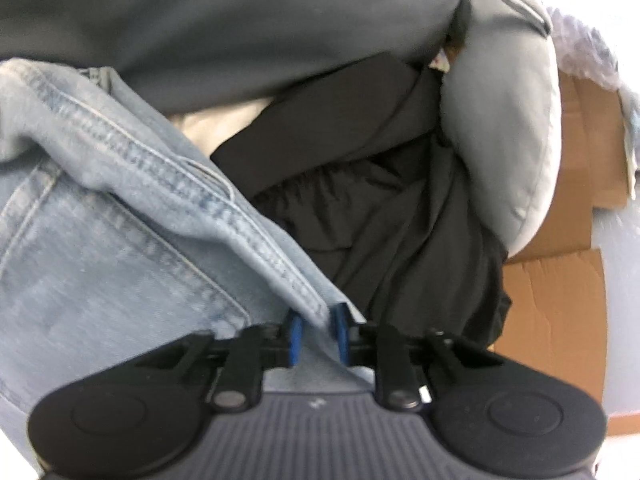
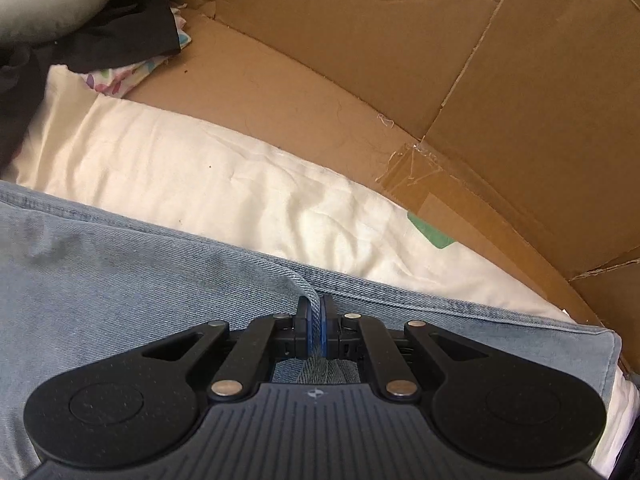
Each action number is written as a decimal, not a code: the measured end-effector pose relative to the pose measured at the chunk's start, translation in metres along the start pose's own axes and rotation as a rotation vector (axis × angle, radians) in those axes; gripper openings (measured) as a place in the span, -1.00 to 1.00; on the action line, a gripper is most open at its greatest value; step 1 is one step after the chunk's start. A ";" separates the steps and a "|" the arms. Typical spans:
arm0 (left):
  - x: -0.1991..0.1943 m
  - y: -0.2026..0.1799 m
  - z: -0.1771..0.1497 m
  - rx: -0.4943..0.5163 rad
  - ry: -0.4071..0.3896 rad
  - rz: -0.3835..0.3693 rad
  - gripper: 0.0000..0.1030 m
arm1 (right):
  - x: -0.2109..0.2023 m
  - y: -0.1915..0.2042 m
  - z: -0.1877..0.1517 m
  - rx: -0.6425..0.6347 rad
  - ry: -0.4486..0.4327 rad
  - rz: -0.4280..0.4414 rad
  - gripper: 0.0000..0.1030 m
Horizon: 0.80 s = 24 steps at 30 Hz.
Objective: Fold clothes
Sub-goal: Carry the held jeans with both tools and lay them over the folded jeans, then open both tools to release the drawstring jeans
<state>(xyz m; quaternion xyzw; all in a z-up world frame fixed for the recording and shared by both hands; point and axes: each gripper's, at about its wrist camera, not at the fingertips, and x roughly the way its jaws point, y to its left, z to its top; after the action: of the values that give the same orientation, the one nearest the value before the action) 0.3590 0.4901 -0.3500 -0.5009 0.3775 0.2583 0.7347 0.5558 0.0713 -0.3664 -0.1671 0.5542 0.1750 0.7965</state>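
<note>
1. The cardboard box (image 2: 400,40) walls in the work area; a white cloth (image 2: 200,168) lies on its floor.
2. The jeans (image 2: 120,272) lie over that cloth, held at both ends.
3. The left gripper (image 1: 318,332) is clamped on a stitched denim seam; the right gripper (image 2: 316,328) pinches a denim edge.
4. Judging by both grips, a fold is under way; next, bring the held edges together evenly.
5. A black garment (image 1: 380,200) and grey cushion (image 1: 508,120) crowd the left side.

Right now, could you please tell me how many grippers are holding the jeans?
2. The left gripper is shut on a seamed edge of the jeans; the right gripper pinches a fold of them above the white cloth.
</note>
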 end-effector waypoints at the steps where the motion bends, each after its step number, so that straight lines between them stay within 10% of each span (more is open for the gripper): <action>1: 0.000 -0.001 -0.001 -0.008 -0.010 -0.004 -0.81 | -0.002 0.000 0.000 0.005 -0.005 -0.001 -0.96; 19: 0.019 -0.007 0.013 -0.077 -0.049 0.034 -0.79 | 0.018 0.002 0.001 0.048 -0.029 -0.012 -0.91; 24: 0.002 -0.020 0.007 -0.042 -0.056 0.021 -0.32 | -0.021 -0.014 -0.013 0.056 -0.127 0.028 -0.08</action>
<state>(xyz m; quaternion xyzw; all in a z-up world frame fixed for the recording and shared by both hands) 0.3776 0.4896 -0.3397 -0.5047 0.3564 0.2878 0.7317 0.5444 0.0514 -0.3501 -0.1256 0.5093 0.1806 0.8320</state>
